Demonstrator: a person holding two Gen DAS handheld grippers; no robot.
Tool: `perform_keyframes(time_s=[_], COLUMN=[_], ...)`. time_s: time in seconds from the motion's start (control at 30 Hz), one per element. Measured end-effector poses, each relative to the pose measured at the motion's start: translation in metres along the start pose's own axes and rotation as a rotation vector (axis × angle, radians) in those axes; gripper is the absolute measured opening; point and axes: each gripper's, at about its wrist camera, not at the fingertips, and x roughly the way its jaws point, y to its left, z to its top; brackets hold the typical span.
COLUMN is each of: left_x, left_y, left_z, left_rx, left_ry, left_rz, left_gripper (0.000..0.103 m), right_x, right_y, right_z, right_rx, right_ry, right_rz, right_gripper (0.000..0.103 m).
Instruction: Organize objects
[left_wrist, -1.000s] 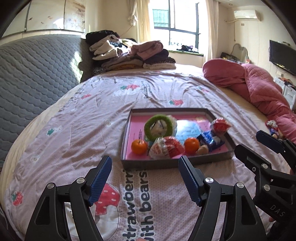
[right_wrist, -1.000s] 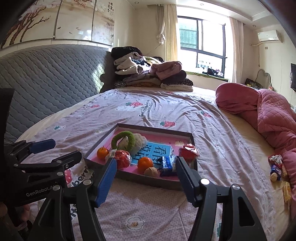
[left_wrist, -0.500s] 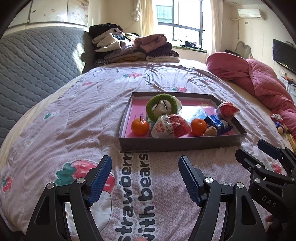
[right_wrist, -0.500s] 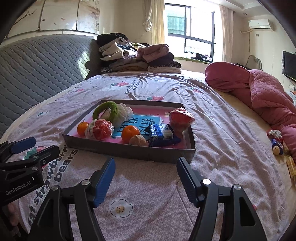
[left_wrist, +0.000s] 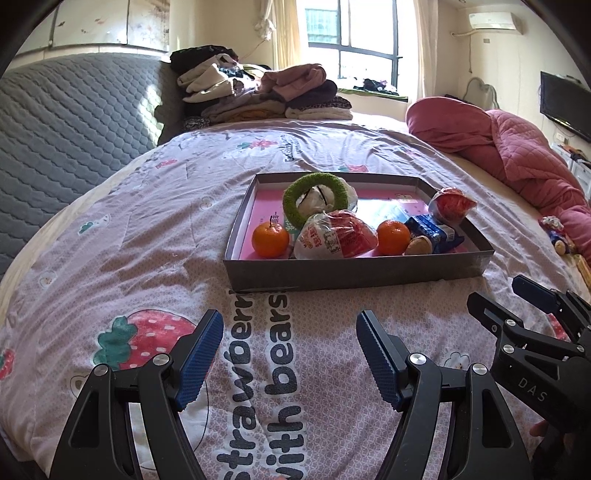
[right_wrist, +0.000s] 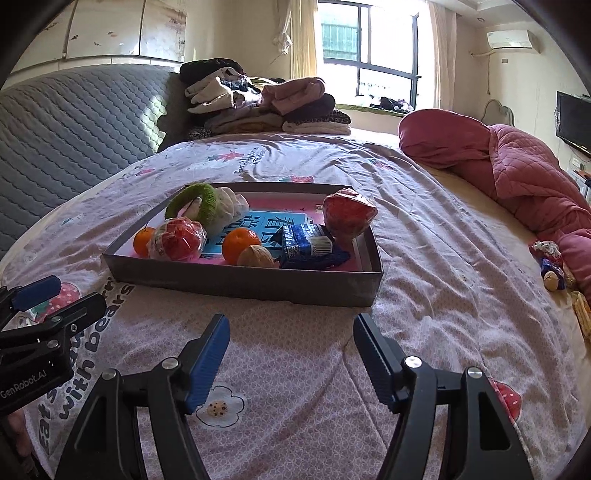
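A shallow grey box tray (left_wrist: 354, 275) (right_wrist: 240, 284) with a pink floor lies on the bed. It holds two oranges (left_wrist: 270, 239) (left_wrist: 393, 237), a red-and-white snack bag (left_wrist: 334, 240), a green ring over a white bag (left_wrist: 314, 194), a blue packet (left_wrist: 432, 232), a walnut (left_wrist: 417, 245) and a red wrapped snack (left_wrist: 450, 205) (right_wrist: 349, 212). My left gripper (left_wrist: 290, 354) is open and empty, short of the tray's near wall. My right gripper (right_wrist: 291, 358) is open and empty, also short of the tray; it shows in the left wrist view (left_wrist: 517, 306).
The bed has a pink strawberry-print sheet (left_wrist: 155, 236). A pile of folded clothes (left_wrist: 258, 92) sits at the headboard end. A rolled pink quilt (left_wrist: 517, 147) lies on the right. Small wrapped snacks (right_wrist: 550, 266) lie loose by the quilt.
Both grippers have moved lower and nearer to the bed and the tray, so the tray looks larger and flatter. Both stay open and empty.
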Motion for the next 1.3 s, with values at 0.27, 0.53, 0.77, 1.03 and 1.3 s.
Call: perform_keyframes(time_s=[0.27,0.53,0.77,1.03,1.3], left_x=[0.0037,0.0073,0.0071,0.0069,0.0031], left_y=[0.0072,0.0097,0.0074,0.0082,0.0067], left_z=[-0.0020,-0.0044,-0.0045,-0.0054,-0.0025], left_rx=[-0.021,-0.029,-0.019,-0.027,-0.021], left_ry=[-0.007,-0.007,-0.012,-0.006,-0.043], left_rz=[-0.005,-0.007,-0.008,-0.004,-0.014], left_gripper=[0.076,0.076,0.076,0.076,0.076], right_x=[-0.0009,0.0015,0.0010,0.0020,0.0051], right_y=[-0.0031,-0.0028,-0.0005,-0.0008,-0.0010], right_z=[-0.0046,-0.0070,-0.0077,-0.0090,-0.0102], right_rx=[0.015,0.015,-0.001,-0.001,-0.002], right_ry=[-0.034,-0.032,-0.032,-0.030,-0.017], right_rz=[-0.004,-0.008,-0.010,-0.011,-0.009], right_gripper=[0.069,0.069,0.069,0.069,0.069])
